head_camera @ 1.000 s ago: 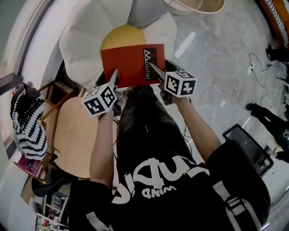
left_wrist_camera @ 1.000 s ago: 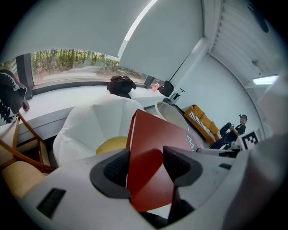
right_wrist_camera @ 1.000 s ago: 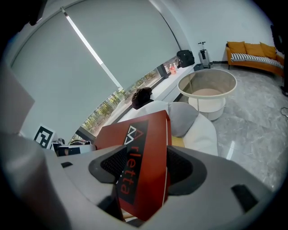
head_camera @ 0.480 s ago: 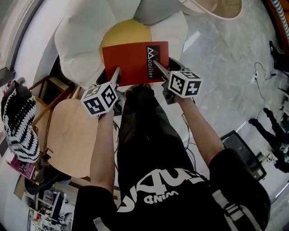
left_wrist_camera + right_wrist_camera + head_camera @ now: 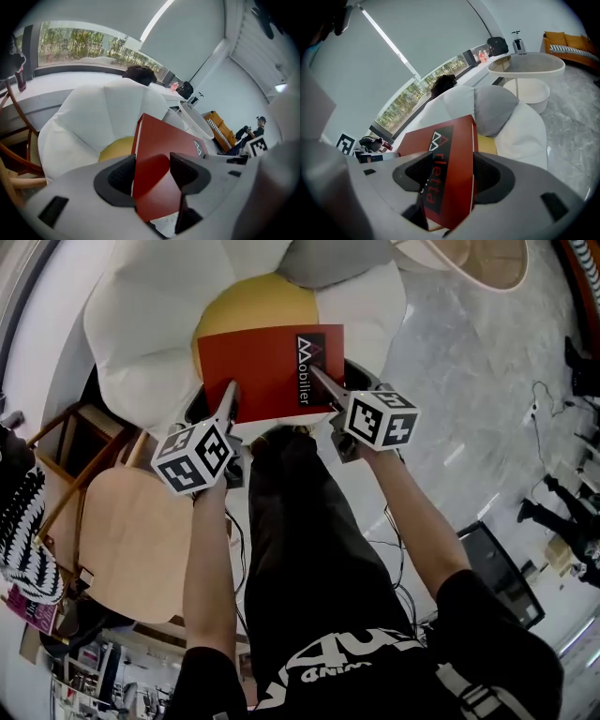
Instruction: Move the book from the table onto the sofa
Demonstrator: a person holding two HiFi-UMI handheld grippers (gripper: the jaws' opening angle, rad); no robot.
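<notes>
- Book, a red hardback with a black band and white lettering down its right side (image 5: 267,371), hangs level between your two claws over the white petal-shaped sofa (image 5: 141,324).
- Your left claw (image 5: 228,397) is clamped on the book's near left corner. In the left gripper view its dark pads (image 5: 123,176) press the cover from both sides.
- Your right claw (image 5: 316,376) grips the near right edge. The right gripper view shows its jaws closed across the black band.
- The book sits above the sofa's round yellow seat cushion (image 5: 248,306) and covers the cushion's near half in the head view. Whether it touches the cushion cannot be told.
- A grey back cushion (image 5: 328,259) lies on the sofa beyond the yellow seat.
- The round pale-wood tabletop (image 5: 122,540) shows at your left side, under your left arm in the head view and well apart from the book. A wooden chair frame (image 5: 66,442) stands just beside it.
- Grey marbled floor (image 5: 469,381) spreads to your right.
</notes>
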